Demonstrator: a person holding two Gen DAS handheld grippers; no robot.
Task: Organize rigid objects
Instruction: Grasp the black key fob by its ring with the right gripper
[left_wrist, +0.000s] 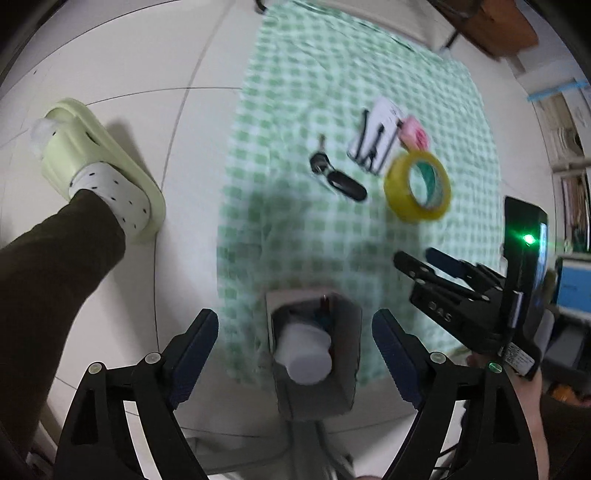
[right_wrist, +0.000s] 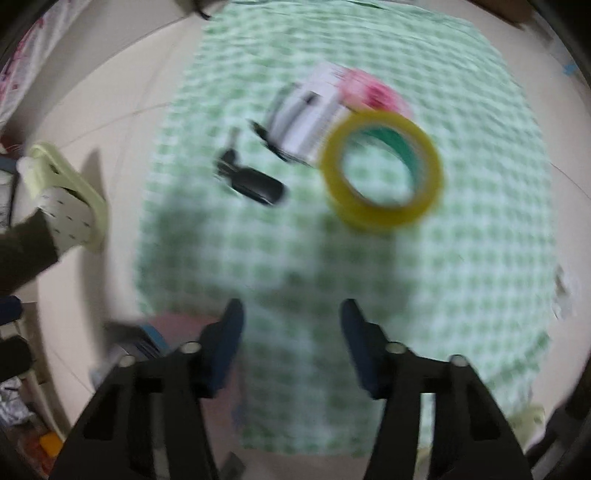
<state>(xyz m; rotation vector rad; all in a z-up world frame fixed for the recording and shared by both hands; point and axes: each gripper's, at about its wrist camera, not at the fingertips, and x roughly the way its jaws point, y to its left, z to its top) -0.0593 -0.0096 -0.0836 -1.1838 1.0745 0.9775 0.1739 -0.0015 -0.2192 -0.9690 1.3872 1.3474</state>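
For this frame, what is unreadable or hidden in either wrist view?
- Card, left view: print too small and blurred.
- Pink item, right view: motion blur, identity unclear; the tape roll overlaps its near edge.
- Box contents, left view: a white cup covers most of them.
- Box, right view: blurred, cut off behind the right tongs.

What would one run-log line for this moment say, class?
left hand-held gripper: open, above box | right hand-held gripper: open, empty | tape roll, key fob: on cloth

Home: tiled floor (left_wrist: 147, 74), checked cloth (left_wrist: 332, 74) (slippered foot (left_wrist: 99, 166)).
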